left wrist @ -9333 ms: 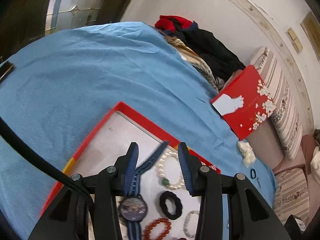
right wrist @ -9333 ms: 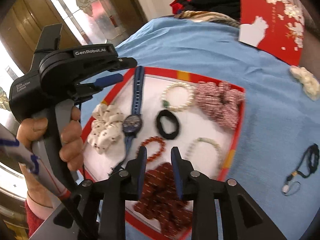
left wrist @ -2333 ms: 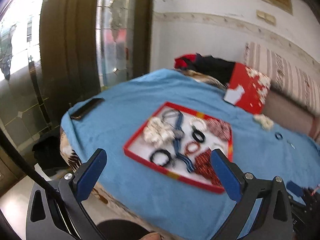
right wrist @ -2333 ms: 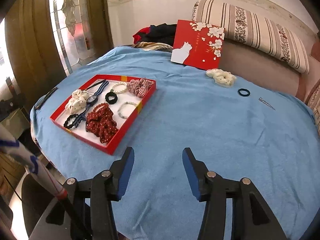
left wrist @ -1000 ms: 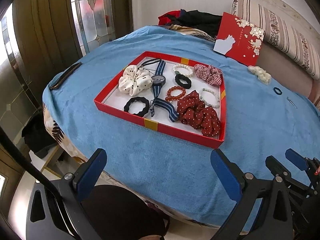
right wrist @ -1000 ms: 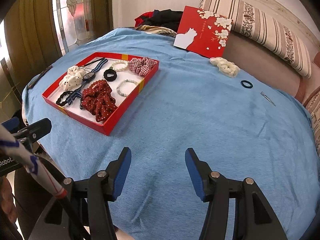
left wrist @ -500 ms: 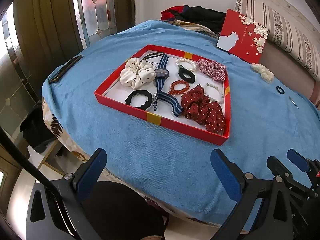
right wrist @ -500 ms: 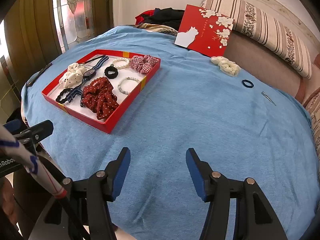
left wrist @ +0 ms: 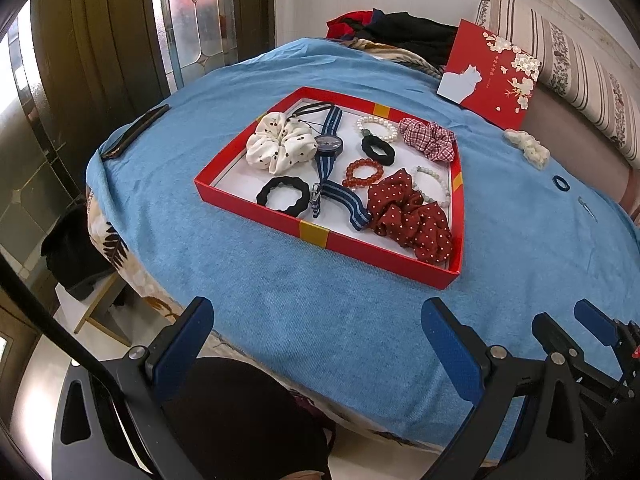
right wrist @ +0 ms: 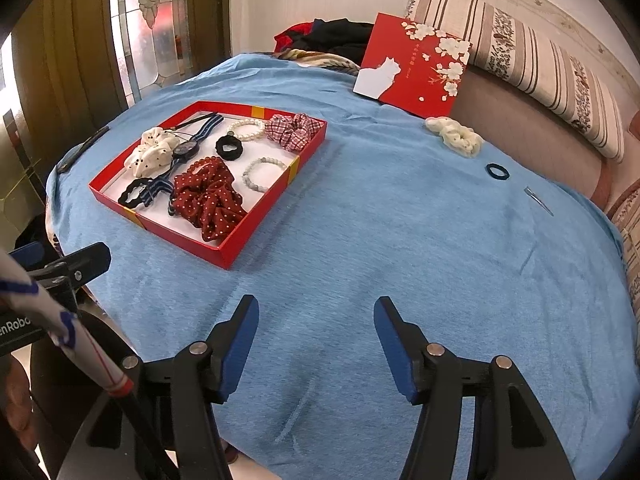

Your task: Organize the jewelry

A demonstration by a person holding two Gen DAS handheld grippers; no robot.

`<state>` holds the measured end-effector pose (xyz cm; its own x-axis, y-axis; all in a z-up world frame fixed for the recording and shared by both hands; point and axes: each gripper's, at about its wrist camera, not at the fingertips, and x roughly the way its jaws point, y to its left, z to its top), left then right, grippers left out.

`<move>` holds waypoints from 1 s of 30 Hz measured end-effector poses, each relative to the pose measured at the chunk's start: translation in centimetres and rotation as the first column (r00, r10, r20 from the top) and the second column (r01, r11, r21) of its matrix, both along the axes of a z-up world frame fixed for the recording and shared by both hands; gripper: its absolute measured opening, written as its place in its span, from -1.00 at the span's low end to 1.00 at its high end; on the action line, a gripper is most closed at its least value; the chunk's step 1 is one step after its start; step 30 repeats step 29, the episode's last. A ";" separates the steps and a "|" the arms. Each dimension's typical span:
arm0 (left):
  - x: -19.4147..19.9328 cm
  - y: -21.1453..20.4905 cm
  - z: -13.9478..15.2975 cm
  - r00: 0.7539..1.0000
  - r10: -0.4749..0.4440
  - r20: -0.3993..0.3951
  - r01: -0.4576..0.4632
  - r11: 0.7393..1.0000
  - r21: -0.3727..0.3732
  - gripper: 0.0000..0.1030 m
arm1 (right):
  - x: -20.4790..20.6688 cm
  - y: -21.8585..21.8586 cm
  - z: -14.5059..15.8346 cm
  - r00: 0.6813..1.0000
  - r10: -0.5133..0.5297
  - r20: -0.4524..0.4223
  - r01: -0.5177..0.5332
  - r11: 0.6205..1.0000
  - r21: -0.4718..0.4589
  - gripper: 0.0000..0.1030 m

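Note:
A red tray [left wrist: 320, 236] [right wrist: 236, 246] on the blue cloth holds a white dotted scrunchie [left wrist: 280, 146], a striped watch [left wrist: 329, 146], a pearl bracelet [left wrist: 378, 129], a black hair tie [left wrist: 378, 151], an orange bead bracelet [left wrist: 362, 172], a red dotted scrunchie [left wrist: 412, 218] [right wrist: 208, 196], a plaid scrunchie [left wrist: 428, 142] and a wavy black hair tie [left wrist: 284, 200]. My left gripper [left wrist: 320, 332] is open and empty, held back near the table's front edge. My right gripper [right wrist: 316, 320] is open and empty over bare cloth right of the tray.
On the cloth outside the tray lie a cream scrunchie [right wrist: 454, 136], a small dark hair tie [right wrist: 497, 171] and a metal hair clip [right wrist: 538, 200]. A red box lid [right wrist: 416, 64] leans against a striped cushion [right wrist: 540, 64]. A black phone [left wrist: 134, 136] lies at the left edge.
Both grippers have drawn slightly nearer the table over the last second. Nothing in the tray has moved; both stay open.

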<state>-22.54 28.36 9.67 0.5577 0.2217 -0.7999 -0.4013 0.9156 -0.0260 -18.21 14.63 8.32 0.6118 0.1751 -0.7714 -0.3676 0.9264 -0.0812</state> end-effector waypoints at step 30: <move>0.4 2.0 -0.9 0.999 0.033 -0.029 -0.033 0.999 -0.014 1.00 | 2.9 3.9 0.4 0.997 0.071 -0.035 -0.072 0.997 -0.017 0.26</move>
